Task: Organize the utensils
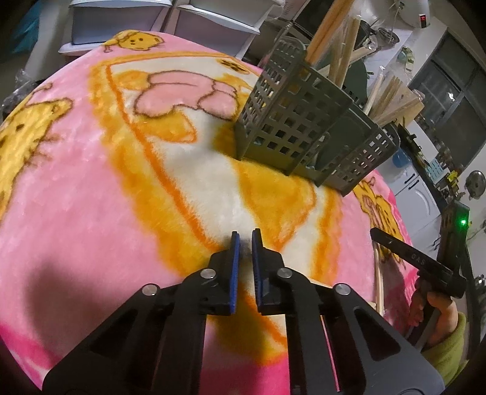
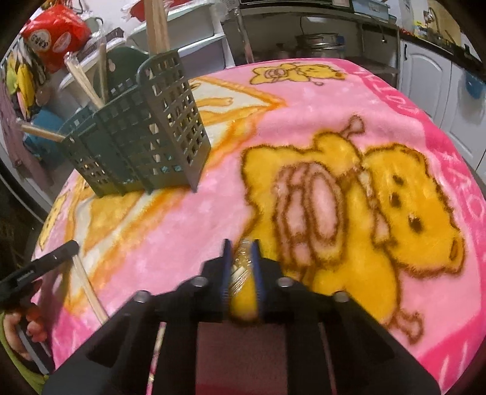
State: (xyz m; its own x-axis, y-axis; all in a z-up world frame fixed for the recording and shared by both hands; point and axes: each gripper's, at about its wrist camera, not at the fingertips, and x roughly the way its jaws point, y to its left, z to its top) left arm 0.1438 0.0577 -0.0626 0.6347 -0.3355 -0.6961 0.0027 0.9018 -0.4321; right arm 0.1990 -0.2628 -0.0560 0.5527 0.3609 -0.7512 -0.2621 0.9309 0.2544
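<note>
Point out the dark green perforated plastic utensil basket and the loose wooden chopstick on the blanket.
Dark green perforated plastic utensil basket (image 1: 282, 121): left wrist view, front lattice wall.
Loose wooden chopstick (image 2: 88, 288): right wrist view, mid-shaft.

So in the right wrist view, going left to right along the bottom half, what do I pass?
Hand holding the left gripper → loose chopstick on the pink blanket → right gripper, closed on a gold-patterned utensil → printed yellow bear.

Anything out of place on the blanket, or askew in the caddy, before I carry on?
One pale wooden chopstick lies loose on the pink cartoon blanket, outside the dark green perforated plastic caddy. The wooden sticks inside lean at different angles. Nothing looks spilled or damaged.
</note>
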